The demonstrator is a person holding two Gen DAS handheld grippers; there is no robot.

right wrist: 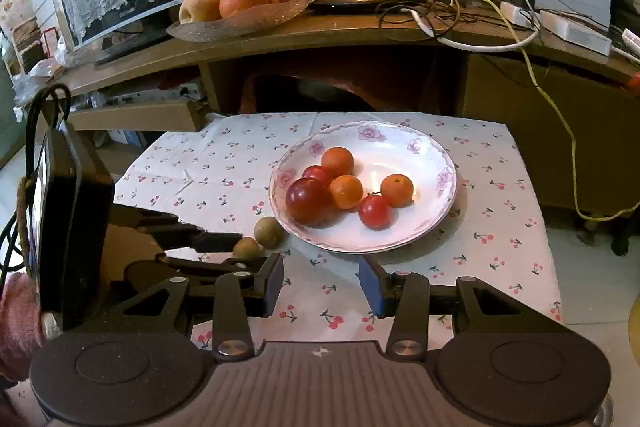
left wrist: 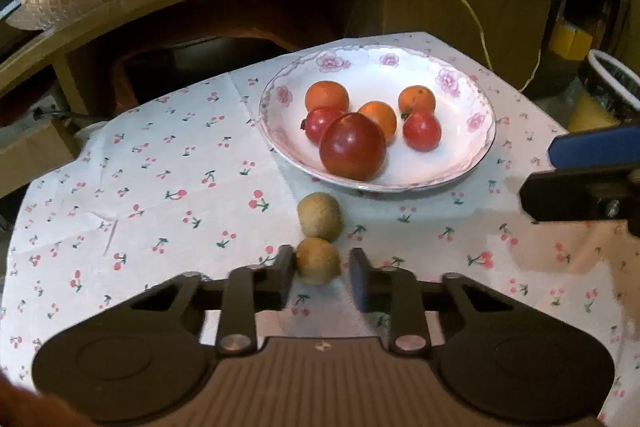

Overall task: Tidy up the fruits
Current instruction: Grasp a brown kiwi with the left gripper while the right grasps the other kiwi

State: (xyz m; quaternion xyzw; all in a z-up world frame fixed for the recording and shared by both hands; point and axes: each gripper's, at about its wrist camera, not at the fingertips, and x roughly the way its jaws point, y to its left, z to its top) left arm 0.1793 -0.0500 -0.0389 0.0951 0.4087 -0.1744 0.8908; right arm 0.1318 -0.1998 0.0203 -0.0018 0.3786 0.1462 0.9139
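A: What sits on the tabletop (right wrist: 472, 227)?
B: A flowered plate (right wrist: 416, 227) near the middle, holding a large red fruit (left wrist: 352, 145), two smaller red ones and three small oranges.
A: And off the plate?
B: Two brown fruits lie on the cloth just beside its near rim. The farther brown fruit (left wrist: 320, 217) touches the nearer brown fruit (left wrist: 318, 261).
A: The claws?
B: The left claw (left wrist: 322, 277) brackets the nearer one, one finger touching, the other apart. The right claw (right wrist: 320, 285) gapes wide over bare cloth, holding nothing.
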